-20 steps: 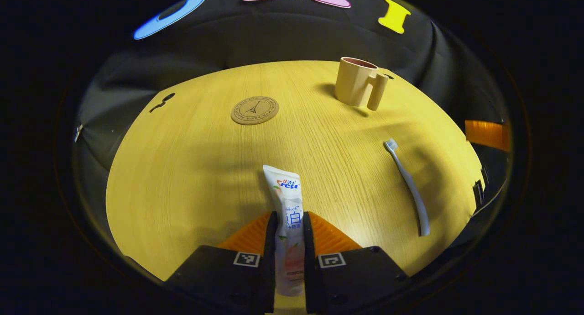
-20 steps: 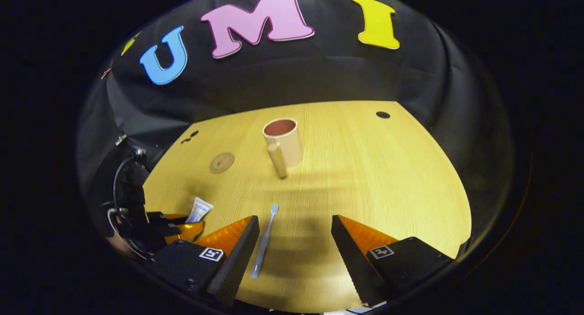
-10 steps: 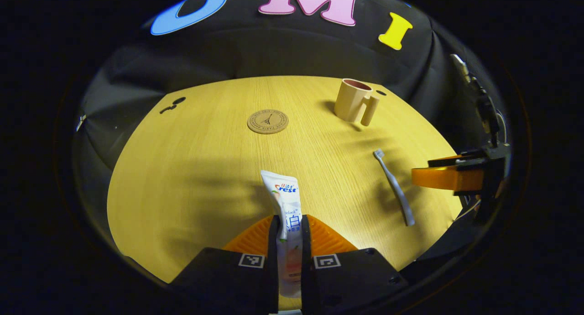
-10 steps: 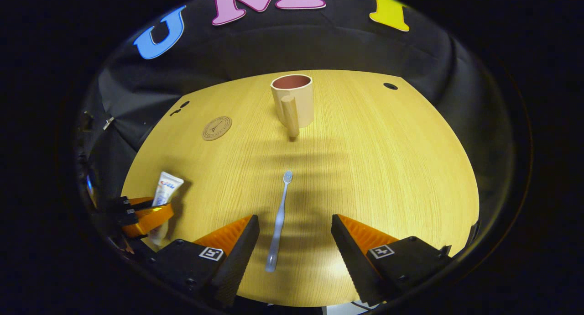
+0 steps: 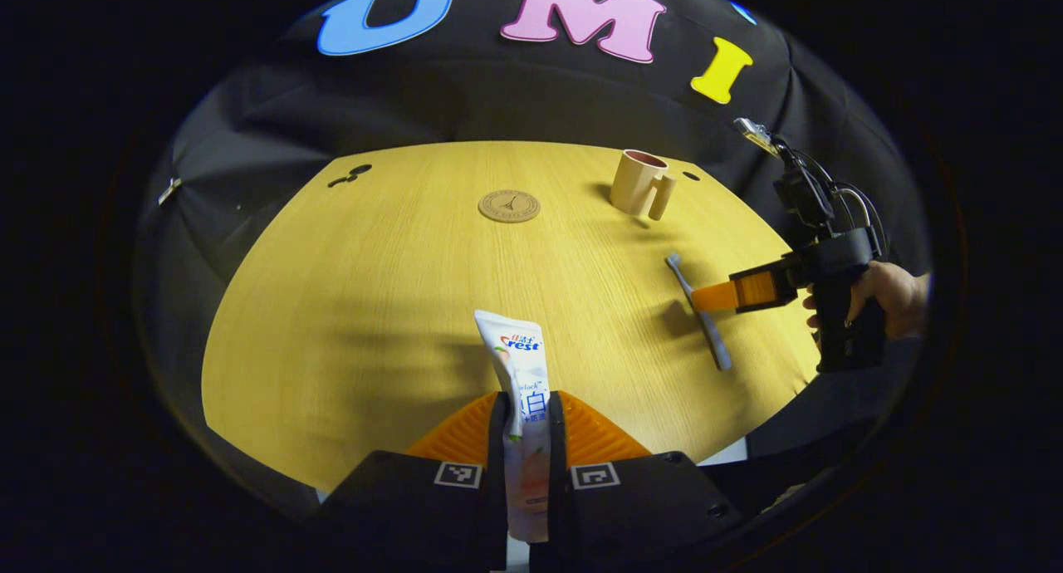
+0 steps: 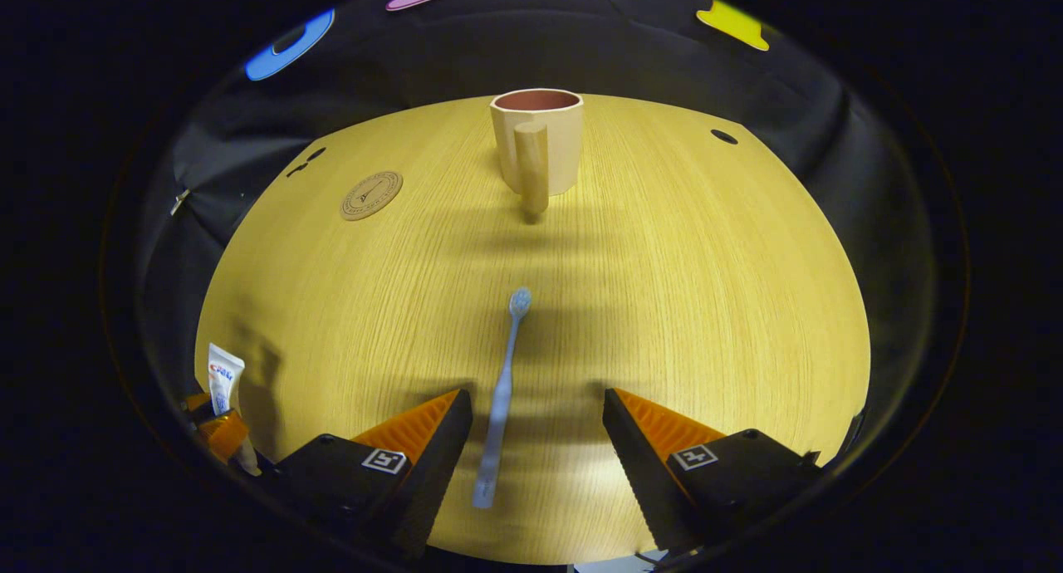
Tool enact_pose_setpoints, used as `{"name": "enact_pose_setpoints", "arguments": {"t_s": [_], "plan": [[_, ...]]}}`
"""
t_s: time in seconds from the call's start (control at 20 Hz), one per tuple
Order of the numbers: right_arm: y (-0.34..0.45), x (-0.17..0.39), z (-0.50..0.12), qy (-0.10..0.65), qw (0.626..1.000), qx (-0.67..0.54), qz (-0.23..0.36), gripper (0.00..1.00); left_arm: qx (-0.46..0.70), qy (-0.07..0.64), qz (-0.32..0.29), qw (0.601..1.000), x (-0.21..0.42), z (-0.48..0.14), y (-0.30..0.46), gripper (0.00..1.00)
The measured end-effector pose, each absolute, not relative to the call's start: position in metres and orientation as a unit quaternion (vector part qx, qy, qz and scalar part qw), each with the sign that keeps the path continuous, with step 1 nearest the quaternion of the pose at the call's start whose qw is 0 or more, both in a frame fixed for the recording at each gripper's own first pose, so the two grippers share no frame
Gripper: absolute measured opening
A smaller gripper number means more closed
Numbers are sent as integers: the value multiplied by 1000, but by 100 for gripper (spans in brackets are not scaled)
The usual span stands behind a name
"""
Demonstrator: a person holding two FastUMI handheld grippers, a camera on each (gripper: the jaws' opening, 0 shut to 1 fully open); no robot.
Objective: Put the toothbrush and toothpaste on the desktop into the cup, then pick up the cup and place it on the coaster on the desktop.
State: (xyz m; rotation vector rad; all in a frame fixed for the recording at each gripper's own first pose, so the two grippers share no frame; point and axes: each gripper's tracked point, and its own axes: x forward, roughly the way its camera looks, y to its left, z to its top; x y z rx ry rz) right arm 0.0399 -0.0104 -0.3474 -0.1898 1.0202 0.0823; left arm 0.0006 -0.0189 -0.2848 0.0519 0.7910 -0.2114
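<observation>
Left gripper: the jaws are closed on the toothpaste tube, one finger pressing each side of its lower half; the tube's flat crimped end sticks out forward past the fingertips.
Toothpaste tube: held above the near edge of the surface in the left gripper view; in the right gripper view it shows at the near left corner, upright between the other gripper's fingers.
Right gripper: the jaws stand wide apart with nothing between the fingers pressed; they straddle the handle end of the toothbrush, touching it on neither side as far as can be seen. In the left gripper view this gripper reaches in from the right edge of the surface, held by a hand, its fingers over the toothbrush.
Toothbrush: lies flat on the surface near the near edge, head pointing toward the cup, handle toward the camera; in the left gripper view it lies near the right edge.
Cup: stands upright near the far edge of the surface, open side up, handle turned toward the right gripper; well apart from the toothbrush.
Coaster: round, flat on the surface toward the far left corner, to the left of the cup and apart from it, nothing on it.
Surface: light wood grain, with a small dark hole near the far right corner.
</observation>
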Motion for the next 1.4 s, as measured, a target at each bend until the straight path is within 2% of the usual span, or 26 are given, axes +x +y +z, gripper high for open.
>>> {"name": "enact_pose_setpoints", "arguments": {"t_s": [0.5,0.55,0.6,0.7,0.75,0.8,0.85,0.9,1.05,1.1,1.15,1.2,1.25,1.3,1.4], "plan": [[1,43,-362,505,855,-112,32,98,34,388,-98,916,1,-285,-6,25],[1,43,-362,510,853,-109,25,95,34,387,-101,916,2,-285,-6,20],[2,43,-362,516,849,-108,20,93,33,387,-102,916,3,-284,-7,25],[4,44,-363,522,846,-105,16,87,30,387,-106,916,4,-285,-10,25],[5,43,-363,524,845,-106,17,75,31,387,-106,915,4,-285,-9,25],[6,42,-363,523,845,-108,19,71,33,389,-107,914,3,-286,-9,24],[7,41,-363,526,844,-109,19,46,36,391,-108,913,3,-288,-9,24],[8,40,-364,525,843,-113,25,43,38,391,-109,913,3,-288,-9,25],[10,40,-363,515,847,-123,48,14,32,393,-112,912,0,-288,-10,25],[11,41,-364,514,846,-130,60,14,26,395,-111,912,-1,-289,-11,25],[11,42,-362,512,845,-136,68,9,18,396,-111,911,-2,-290,-12,24],[12,43,-363,511,845,-139,77,8,11,398,-111,911,-3,-291,-14,24],[12,43,-362,510,845,-140,82,6,7,401,-110,909,-4,-293,-15,29],[13,42,-362,511,844,-138,85,6,7,403,-109,908,-6,-295,-14,24],[12,43,-363,515,843,-127,88,6,13,401,-110,909,-6,-294,-17,24]]}}
